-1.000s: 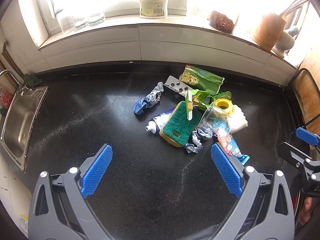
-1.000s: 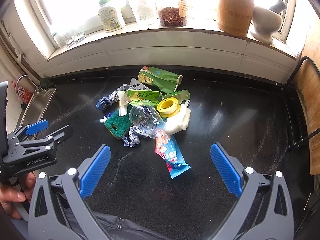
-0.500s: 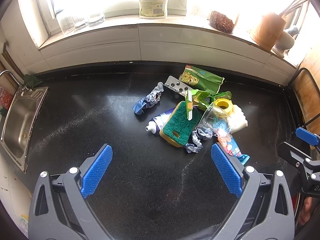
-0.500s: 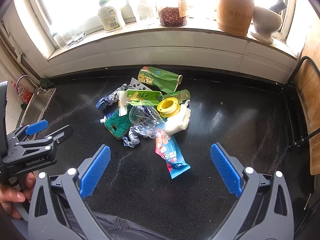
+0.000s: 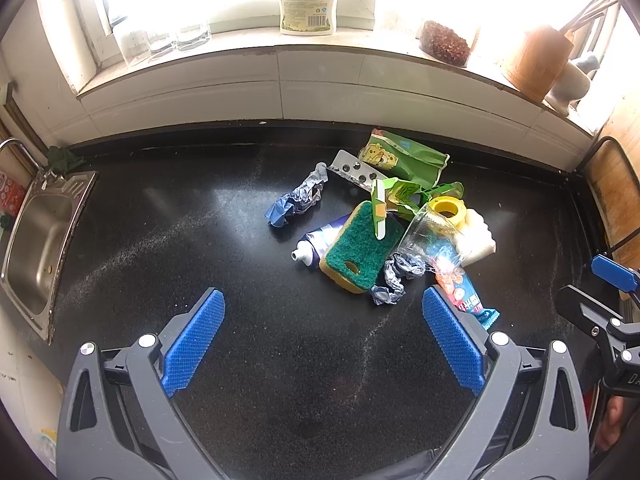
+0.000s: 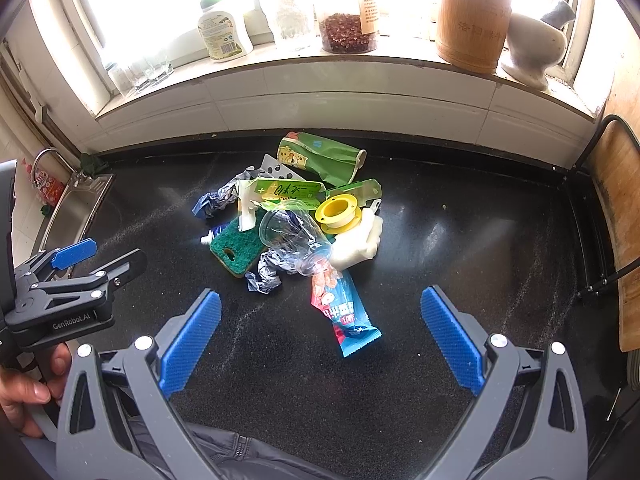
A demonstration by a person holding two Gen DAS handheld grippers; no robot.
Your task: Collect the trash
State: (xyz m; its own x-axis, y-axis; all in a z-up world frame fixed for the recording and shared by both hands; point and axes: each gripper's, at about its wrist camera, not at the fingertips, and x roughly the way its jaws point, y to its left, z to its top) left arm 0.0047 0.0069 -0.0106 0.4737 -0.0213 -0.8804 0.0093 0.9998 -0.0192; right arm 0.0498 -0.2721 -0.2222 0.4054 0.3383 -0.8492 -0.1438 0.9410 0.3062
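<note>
- Left wrist view: the left gripper (image 5: 323, 326) is spread wide and holds nothing; its blue pads (image 5: 194, 334) hang over bare black counter (image 5: 168, 232).
- Just ahead of its right finger lies the trash pile. Nearest are a crumpled grey wrapper (image 5: 394, 276) and a red and blue snack wrapper (image 5: 464, 292), whose lower end is partly hidden by that pad.
- A little farther ahead sits a green scouring sponge (image 5: 360, 250) on its yellow backing, lying over a squeezed tube (image 5: 314, 244) with its nozzle pointing left.
- Right of the sponge a clear plastic cup (image 5: 430, 234) lies on its side against a yellow tape spool (image 5: 448, 210) and a white foam block (image 5: 478, 236).
- Beyond them lie a green snack bag (image 5: 404, 158), a blister pack (image 5: 354, 170) and, ahead and left, a crumpled blue-grey wrapper (image 5: 298, 202) slightly apart from the heap.
- Far to the left a steel sink (image 5: 36, 236) is set into the counter; a bottle (image 5: 307, 8) stands on the sill (image 5: 240, 46) ahead.
- Right wrist view: the right gripper (image 6: 320, 330) is likewise wide apart and empty, above the counter (image 6: 460, 232).
- The snack wrapper (image 6: 346, 310) lies between and just ahead of its fingers, with the cup (image 6: 294, 242), sponge (image 6: 236, 248) and spool (image 6: 338, 212) beyond, all apart from the pads.
- At its left, a hand (image 6: 28, 388) grips the other tool's handle.
- On the sill ahead stand a jar of dried red bits (image 6: 346, 26) and a bamboo holder (image 6: 472, 18).
</note>
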